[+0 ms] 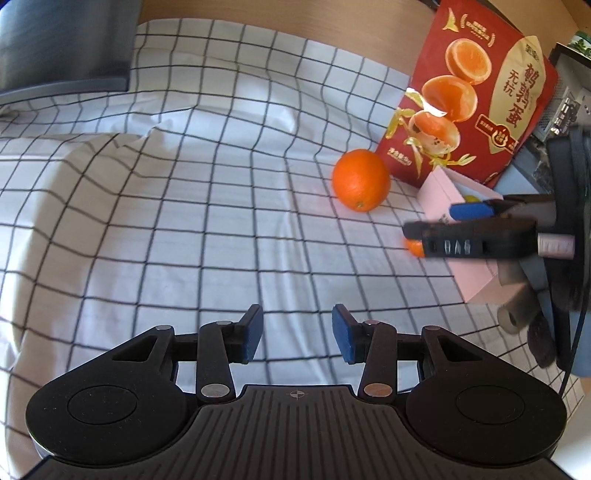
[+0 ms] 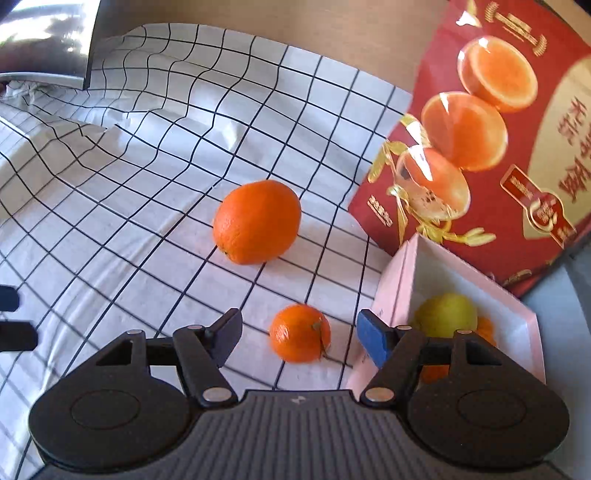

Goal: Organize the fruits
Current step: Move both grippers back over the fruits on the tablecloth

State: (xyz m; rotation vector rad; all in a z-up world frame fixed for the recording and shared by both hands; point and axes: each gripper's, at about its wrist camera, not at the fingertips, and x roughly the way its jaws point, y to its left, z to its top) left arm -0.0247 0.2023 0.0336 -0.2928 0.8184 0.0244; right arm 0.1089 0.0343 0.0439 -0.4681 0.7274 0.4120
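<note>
A big orange (image 2: 257, 221) lies on the checked cloth (image 2: 129, 192). Nearer, a small tangerine (image 2: 300, 332) sits on the cloth between the fingers of my right gripper (image 2: 300, 338), which is open; neither pad touches it. To the right stands a pink box (image 2: 402, 280) holding a yellow-green fruit (image 2: 445, 314) and an orange one (image 2: 485, 328). In the left wrist view my left gripper (image 1: 297, 332) is open over bare cloth, well short of the big orange (image 1: 361, 180). The right gripper (image 1: 430, 221) reaches in from the right before the pink box (image 1: 439, 192), hiding most of the tangerine (image 1: 414, 249).
A red snack bag (image 2: 498, 129) leans upright behind the box and the big orange. A grey metal object (image 1: 62, 48) rests on the cloth's far left corner. Bare wooden tabletop (image 1: 277, 14) lies beyond the cloth. Dark gear (image 1: 565, 110) crowds the right edge.
</note>
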